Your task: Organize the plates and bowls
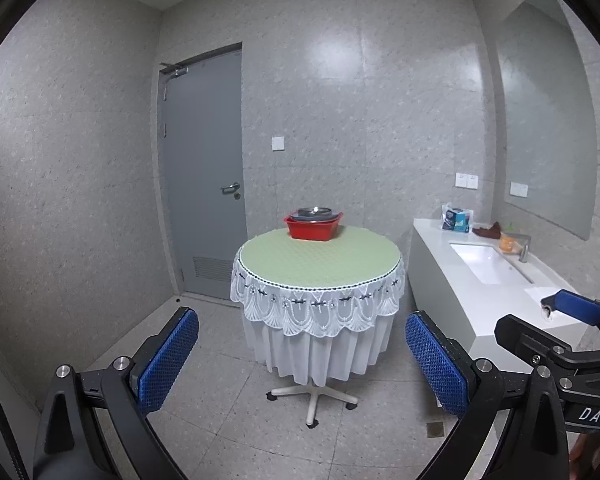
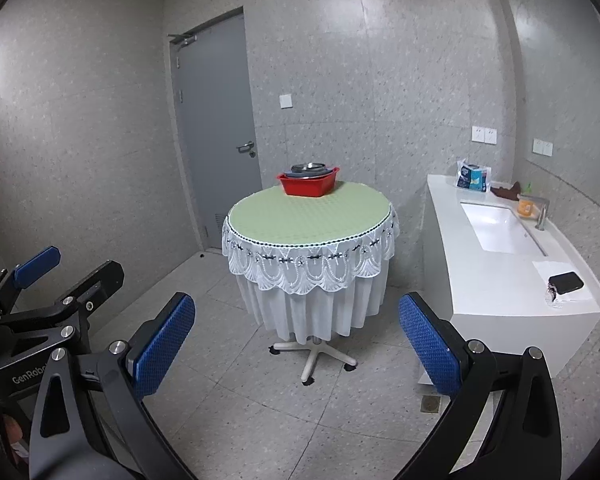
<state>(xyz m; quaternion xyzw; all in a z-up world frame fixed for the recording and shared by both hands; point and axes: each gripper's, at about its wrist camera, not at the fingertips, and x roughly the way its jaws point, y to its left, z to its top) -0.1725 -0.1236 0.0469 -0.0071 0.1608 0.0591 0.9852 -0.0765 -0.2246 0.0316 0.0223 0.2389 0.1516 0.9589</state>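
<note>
A red basin (image 1: 313, 227) stands at the far edge of a round table (image 1: 320, 264) with a green top and white lace cloth; metal bowls and plates (image 1: 315, 213) are stacked in it. It also shows in the right wrist view (image 2: 309, 183). My left gripper (image 1: 302, 354) is open and empty, well short of the table, above the floor. My right gripper (image 2: 296, 338) is open and empty too, beside the left one. Each gripper shows at the edge of the other's view.
A white counter with a sink (image 2: 500, 228) runs along the right wall, with a tissue pack (image 2: 473, 176), an orange cup (image 2: 525, 206), a tap and a black pouch (image 2: 566, 283). A grey door (image 2: 216, 128) is shut behind the table. The floor is tiled with a drain (image 2: 431, 403).
</note>
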